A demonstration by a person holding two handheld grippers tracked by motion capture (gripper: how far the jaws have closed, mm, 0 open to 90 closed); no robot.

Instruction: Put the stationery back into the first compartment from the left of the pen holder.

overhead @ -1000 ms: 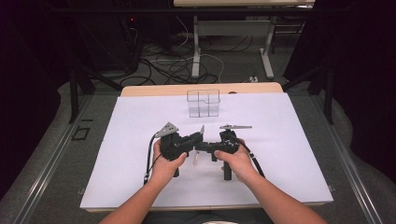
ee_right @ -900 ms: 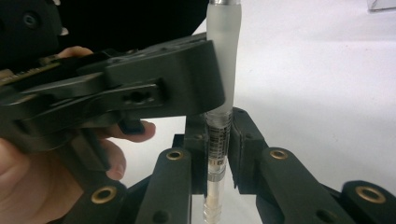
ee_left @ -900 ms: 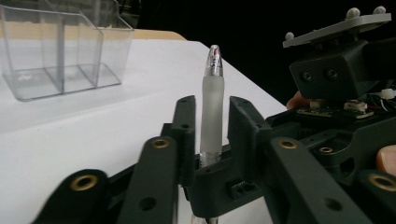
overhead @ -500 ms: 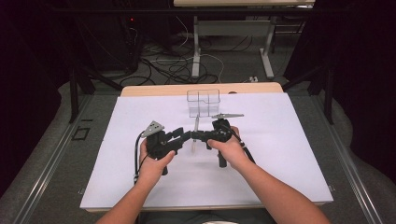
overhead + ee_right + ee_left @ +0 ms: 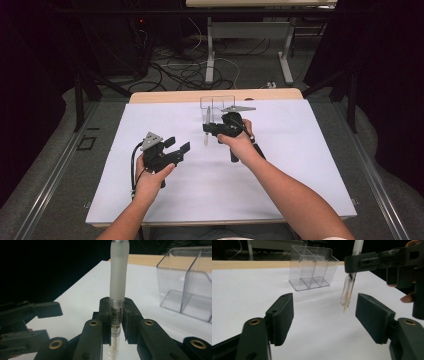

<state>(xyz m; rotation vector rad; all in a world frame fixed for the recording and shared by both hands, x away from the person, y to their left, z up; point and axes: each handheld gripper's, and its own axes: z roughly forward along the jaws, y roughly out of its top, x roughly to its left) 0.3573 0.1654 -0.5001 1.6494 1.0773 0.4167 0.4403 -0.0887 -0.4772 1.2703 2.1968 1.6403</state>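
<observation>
While my right claw pinches a frosted pen upright above the white tabletop, my left claw sits spread at eight o'clock from it. From my left claw, a clear divided box stands at twelve o'clock. From my right claw, the pen's barcode label is unreadable.

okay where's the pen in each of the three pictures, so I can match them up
High view: the pen hangs upright at upper centre, clamped by the right gripper, just in front of the clear divided box.
Left gripper view: upper right, pen pointing tip down, gripped from the right.
Right gripper view: dead centre, pen upright between that gripper's own jaws.
Shared landmark: the clear divided box on the white table.
</observation>
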